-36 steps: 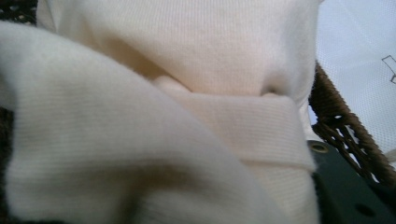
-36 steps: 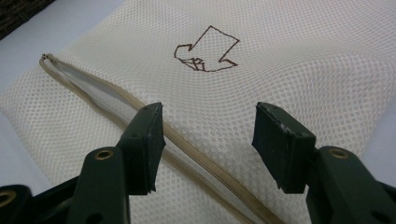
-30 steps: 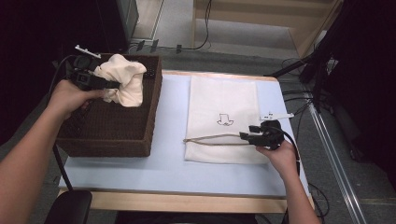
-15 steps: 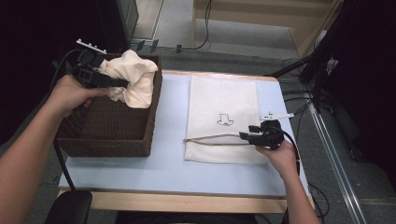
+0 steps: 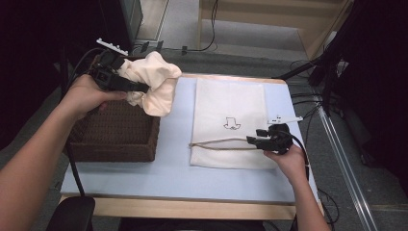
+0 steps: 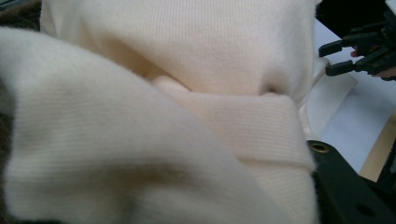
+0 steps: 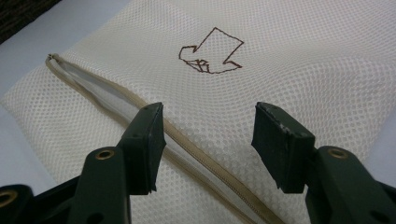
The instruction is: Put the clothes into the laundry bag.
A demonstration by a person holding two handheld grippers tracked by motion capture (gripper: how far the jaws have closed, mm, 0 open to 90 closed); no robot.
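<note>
A cream knitted garment hangs bunched above the right rim of a dark wicker basket, with my left gripper shut on it. In the left gripper view the knit covers the jaws, apart from one black jaw at the lower right. A white mesh bag with a small brown stitched figure lies flat on the table. My right gripper stands open just above the bag's near end, its jaws either side of the beige zipper. The zipper is partly undone.
The light blue tabletop has bare room between basket and bag and along the wooden front edge. Cables and a black stand lie off the table's right side.
My left gripper has lifted the cream garment up out of the basket and carried it to the right, toward the bag. The right gripper has stayed in place.
</note>
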